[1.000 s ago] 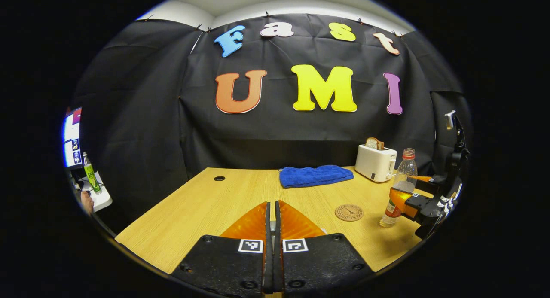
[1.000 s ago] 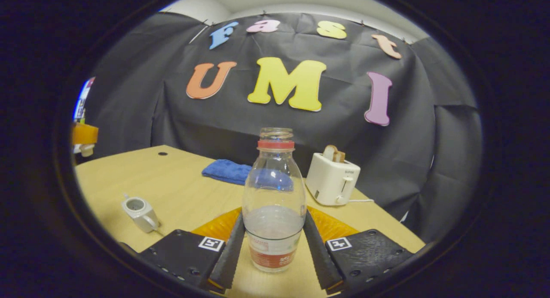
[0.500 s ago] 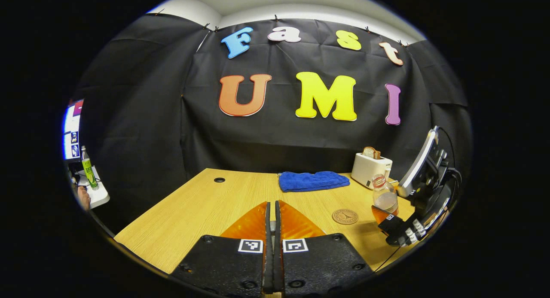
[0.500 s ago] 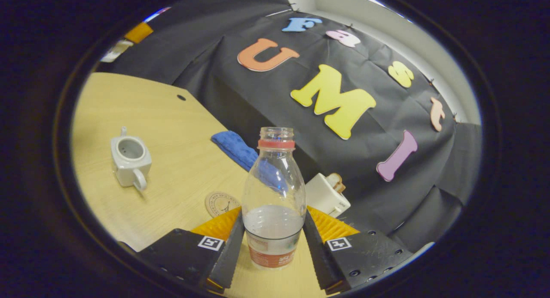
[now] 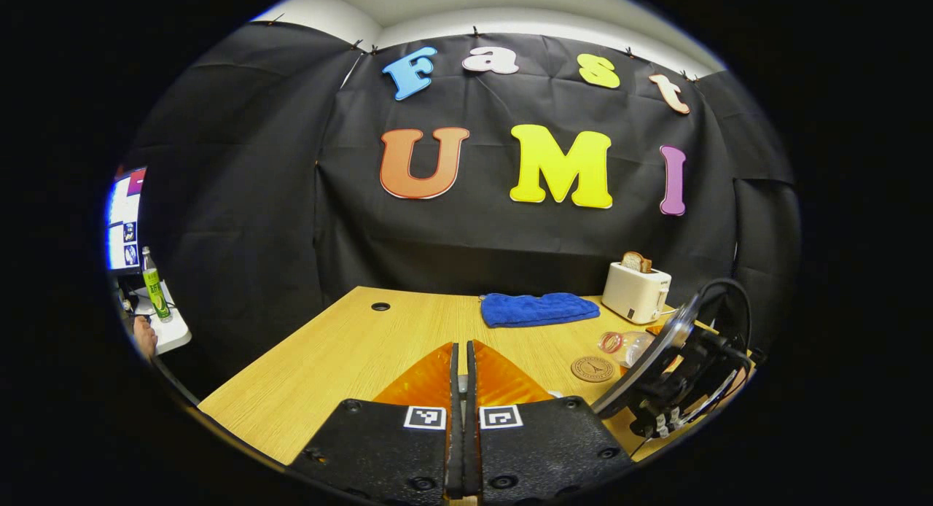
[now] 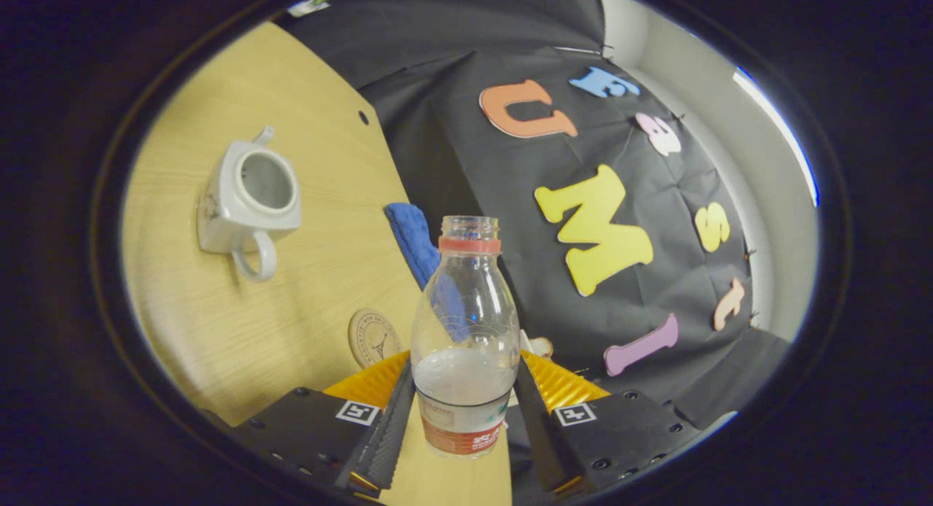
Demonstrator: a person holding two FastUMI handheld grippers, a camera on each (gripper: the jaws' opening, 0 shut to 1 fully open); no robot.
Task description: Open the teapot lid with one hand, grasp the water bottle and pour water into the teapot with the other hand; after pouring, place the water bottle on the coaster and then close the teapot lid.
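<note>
Water bottle (image 6: 465,345) clamped between right gripper (image 6: 463,411) fingers, tilted.

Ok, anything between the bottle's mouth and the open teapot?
Nothing visible. In the right gripper view the bottle is clamped in the right gripper and the teapot sits lid-off with bare table between them. The coaster lies flat below that path; the blue cloth is off to the side.

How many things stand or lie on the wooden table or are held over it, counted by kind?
Teapot: 1
Water bottle: 1
Coaster: 1
Blue towel: 1
Toaster: 1
Total: 5
</note>
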